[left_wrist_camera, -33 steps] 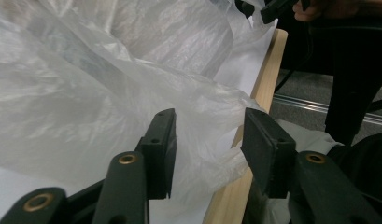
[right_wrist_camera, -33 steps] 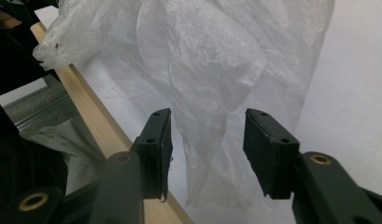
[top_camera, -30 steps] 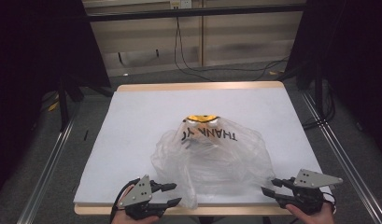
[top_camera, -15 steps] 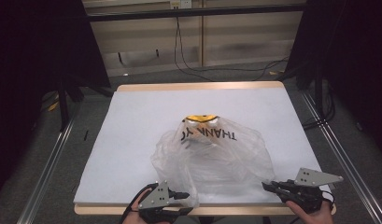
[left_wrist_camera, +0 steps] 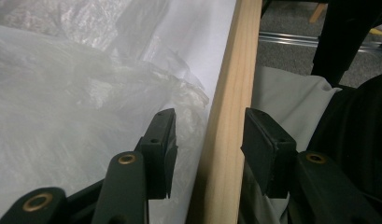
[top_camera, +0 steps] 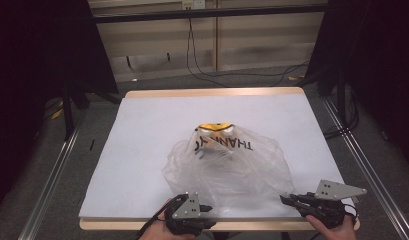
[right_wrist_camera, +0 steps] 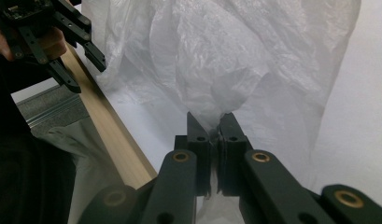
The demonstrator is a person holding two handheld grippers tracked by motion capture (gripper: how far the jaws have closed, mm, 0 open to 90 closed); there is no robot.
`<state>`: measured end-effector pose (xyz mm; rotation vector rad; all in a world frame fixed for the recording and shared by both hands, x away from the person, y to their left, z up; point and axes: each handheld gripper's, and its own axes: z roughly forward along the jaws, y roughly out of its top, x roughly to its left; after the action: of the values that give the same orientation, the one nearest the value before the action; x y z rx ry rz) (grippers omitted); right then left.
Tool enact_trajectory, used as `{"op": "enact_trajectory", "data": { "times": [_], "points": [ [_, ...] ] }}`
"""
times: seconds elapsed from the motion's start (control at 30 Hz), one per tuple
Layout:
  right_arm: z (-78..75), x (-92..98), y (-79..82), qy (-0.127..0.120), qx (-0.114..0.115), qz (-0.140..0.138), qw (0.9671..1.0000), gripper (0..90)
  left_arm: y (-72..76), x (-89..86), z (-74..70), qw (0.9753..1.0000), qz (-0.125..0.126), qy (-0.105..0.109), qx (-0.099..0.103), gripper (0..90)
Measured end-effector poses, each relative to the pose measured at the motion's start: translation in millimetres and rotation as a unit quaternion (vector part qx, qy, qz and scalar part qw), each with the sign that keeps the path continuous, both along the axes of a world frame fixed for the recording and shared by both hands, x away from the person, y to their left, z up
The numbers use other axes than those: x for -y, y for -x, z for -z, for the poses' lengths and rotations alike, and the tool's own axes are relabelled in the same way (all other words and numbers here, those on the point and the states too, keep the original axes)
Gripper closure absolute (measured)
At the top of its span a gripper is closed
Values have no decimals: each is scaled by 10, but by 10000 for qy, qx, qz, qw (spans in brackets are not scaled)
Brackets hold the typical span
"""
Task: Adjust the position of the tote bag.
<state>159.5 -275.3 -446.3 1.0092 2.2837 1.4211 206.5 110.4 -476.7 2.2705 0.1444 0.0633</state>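
A crumpled clear plastic bag (top_camera: 227, 167) printed "THANK" lies in the middle of the white-covered table (top_camera: 142, 150), and something yellow (top_camera: 215, 127) peeks out at its far end. My right gripper (top_camera: 286, 199) sits at the bag's near right corner. In the right gripper view this gripper (right_wrist_camera: 215, 122) is shut on a pinch of the bag's film (right_wrist_camera: 235, 56). My left gripper (top_camera: 208, 223) is at the table's front edge below the bag. In the left gripper view it (left_wrist_camera: 209, 120) stands open astride the wooden edge (left_wrist_camera: 230, 93), with the bag (left_wrist_camera: 62, 107) beside its left jaw.
The table is a wooden board (top_camera: 217, 93) with a white sheet over it. Metal rails (top_camera: 52, 170) run along both sides on the floor. Cables (top_camera: 207, 75) trail on the floor beyond the far edge. The person's clothing (left_wrist_camera: 291, 93) lies just past the front edge.
My left gripper has slid right along the front edge and drawn back toward the person. The right gripper and the bag have stayed nearly still.
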Motion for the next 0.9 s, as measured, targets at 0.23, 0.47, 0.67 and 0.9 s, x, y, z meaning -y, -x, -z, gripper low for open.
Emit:
{"op": "enact_trajectory", "data": {
  "times": [0.23,0.47,0.67,0.9],
  "points": [
    [1,0,-12,-11,0,9,10000,862,-44,-8,50,9998,-102,-145,16,594],
    [0,-11,-7,26,7,-13,10000,864,-104,-61,27,9991,-304,-193,-211,836],
    [-17,-7,-17,-129,15,-32,9999,873,-119,-98,-26,9991,-228,0,-359,894],
    [-71,-66,-29,-130,205,-130,9996,882,-82,-137,-111,9989,-76,309,-334,896]
  ]
}}
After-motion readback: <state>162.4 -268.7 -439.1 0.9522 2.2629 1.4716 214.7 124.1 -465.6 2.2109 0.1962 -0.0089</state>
